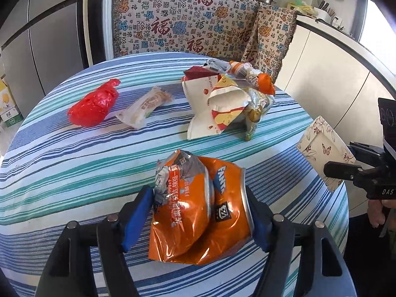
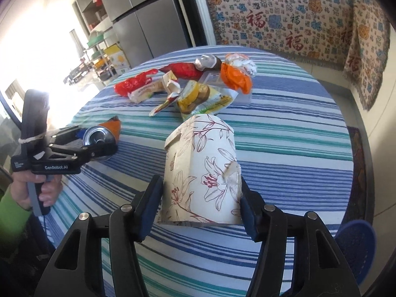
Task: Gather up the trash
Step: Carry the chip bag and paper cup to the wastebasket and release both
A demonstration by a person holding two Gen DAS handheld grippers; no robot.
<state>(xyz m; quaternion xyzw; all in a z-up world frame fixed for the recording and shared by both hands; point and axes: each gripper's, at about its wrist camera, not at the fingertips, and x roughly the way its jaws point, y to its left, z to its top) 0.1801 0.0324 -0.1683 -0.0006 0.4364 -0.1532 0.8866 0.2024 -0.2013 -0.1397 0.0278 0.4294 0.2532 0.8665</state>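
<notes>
Both hands are loaded: the left gripper (image 1: 200, 212) pinches a crushed orange Fanta can (image 1: 222, 208) together with an orange snack wrapper (image 1: 178, 198), low over the near edge of the striped table (image 1: 61, 163). The right gripper (image 2: 200, 210) clamps a floral paper box (image 2: 203, 173) above the near side. Plenty left, I'd say: red plastic bag (image 1: 95, 104), white wrapper (image 1: 143, 106) and a crumpled heap (image 1: 227, 99) lie farther back. Readable: "FANTA", "GenRobot.AI", 福 on the drape (image 1: 185, 22).

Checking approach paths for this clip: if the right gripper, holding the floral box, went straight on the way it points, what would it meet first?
Likely the yellow snack packet, straight beyond the floral paper box in the right gripper. Depth unclear; it may pass above.
</notes>
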